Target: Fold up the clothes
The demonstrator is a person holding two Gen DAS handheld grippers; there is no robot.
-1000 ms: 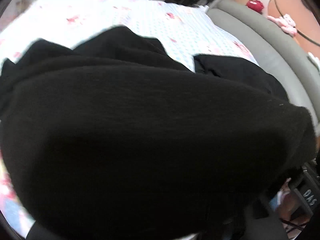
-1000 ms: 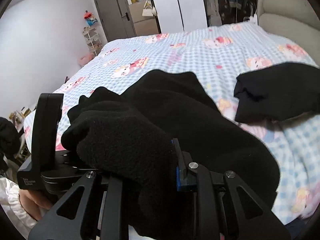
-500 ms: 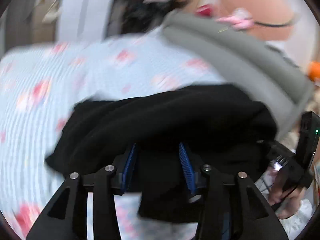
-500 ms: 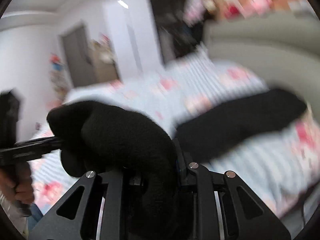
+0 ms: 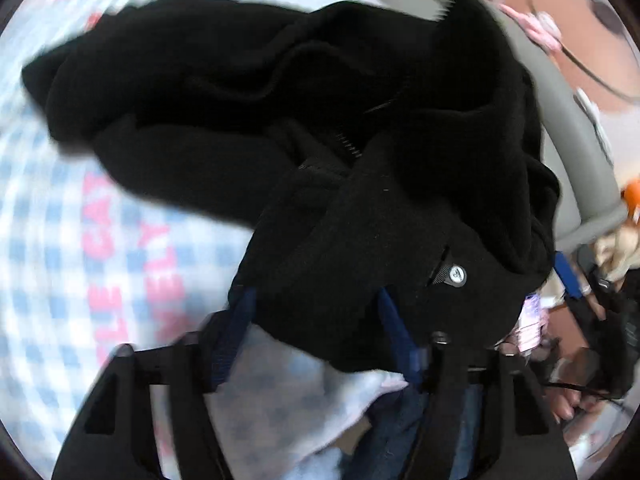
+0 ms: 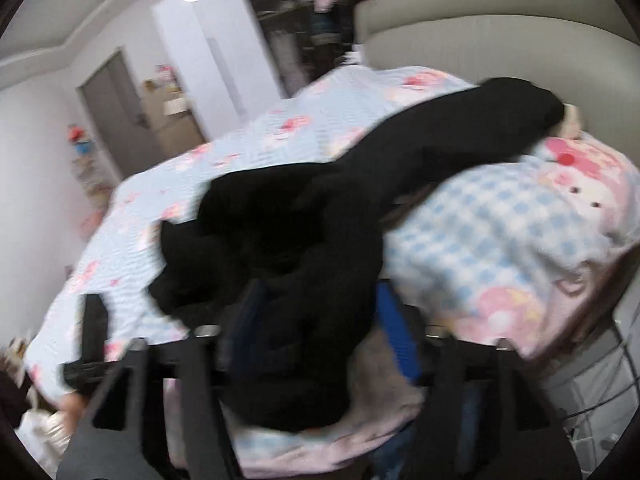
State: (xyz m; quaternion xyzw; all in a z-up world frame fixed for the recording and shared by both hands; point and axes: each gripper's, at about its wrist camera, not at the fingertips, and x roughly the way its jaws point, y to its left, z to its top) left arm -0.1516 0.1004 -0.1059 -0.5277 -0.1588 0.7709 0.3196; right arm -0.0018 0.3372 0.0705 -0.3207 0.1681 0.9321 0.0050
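Fig. Black zip fleece jacket (image 5: 320, 128) bunched on the bed (image 5: 52, 208) near its edge, over the blue-check cat-print cover; grey padded headboard (image 5: 568, 128) behind. Not flat, no tidy fold visible.

Left tongs (image 5: 316, 324): blue pads apart, with the jacket's near hem lying between them. Pads do not look pressed into the cloth, so read as open around the hem, not clamped. Zip teeth & a round snap (image 5: 456, 276) sit just beyond the right pad.

Right tongs (image 6: 316, 328): thick wad of fleece fills the gap between the blue pads; looks gripped, though blur prevents certainty on pad contact.

Key relation: bulk of garment lies straight ahead of both tongs, touching them at the near edge. From the right wrist view a sleeve (image 6: 460, 136) runs as the long axis up & to the right, ending beside the headboard, well apart from both tongs. Right tongs sit on the sleeve's root, so are judged nearer to it; left tongs nearer the zip front.

Judgement: garment needs spreading along that sleeve axis before any fold will hold.
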